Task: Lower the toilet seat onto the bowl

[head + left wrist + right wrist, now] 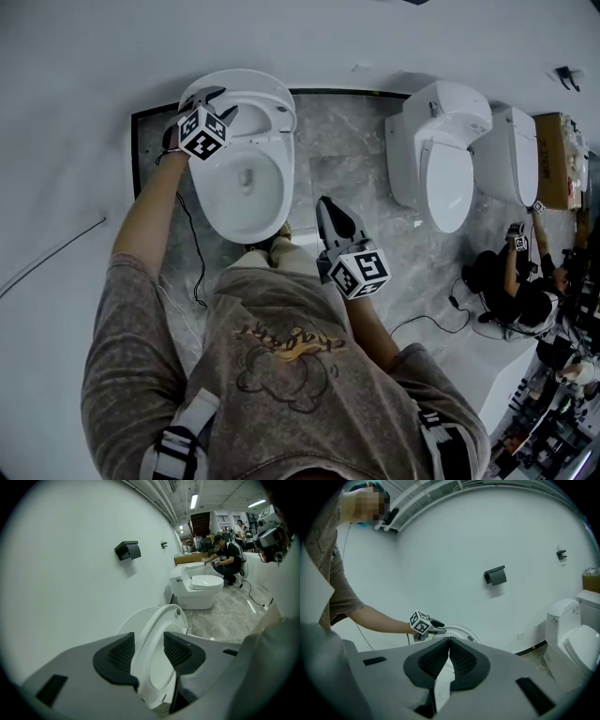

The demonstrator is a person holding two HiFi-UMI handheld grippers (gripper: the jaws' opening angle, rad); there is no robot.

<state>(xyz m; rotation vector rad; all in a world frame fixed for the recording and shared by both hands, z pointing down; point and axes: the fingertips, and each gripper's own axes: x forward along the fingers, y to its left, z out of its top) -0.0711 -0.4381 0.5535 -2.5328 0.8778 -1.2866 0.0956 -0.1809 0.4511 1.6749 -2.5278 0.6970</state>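
**Left tool on raised seat rim, right tool idle**

The toilet seat (157, 639) stands up against the lid (129, 623), above the open bowl (246, 192). My left tool (149, 653) straddles its top rim, and the pads look clamped on it. My right tool (449, 656) is clenched, empty and well back from the bowl.

I judge the seat to be rigid, glossy plastic that is slippery and fairly light. It pivots, so I'd hold the free rim far from the hinge and ease it down.

The hinge is hidden. In the head view the left tool covers part of the rim, and the seat and lid are hard to separate.
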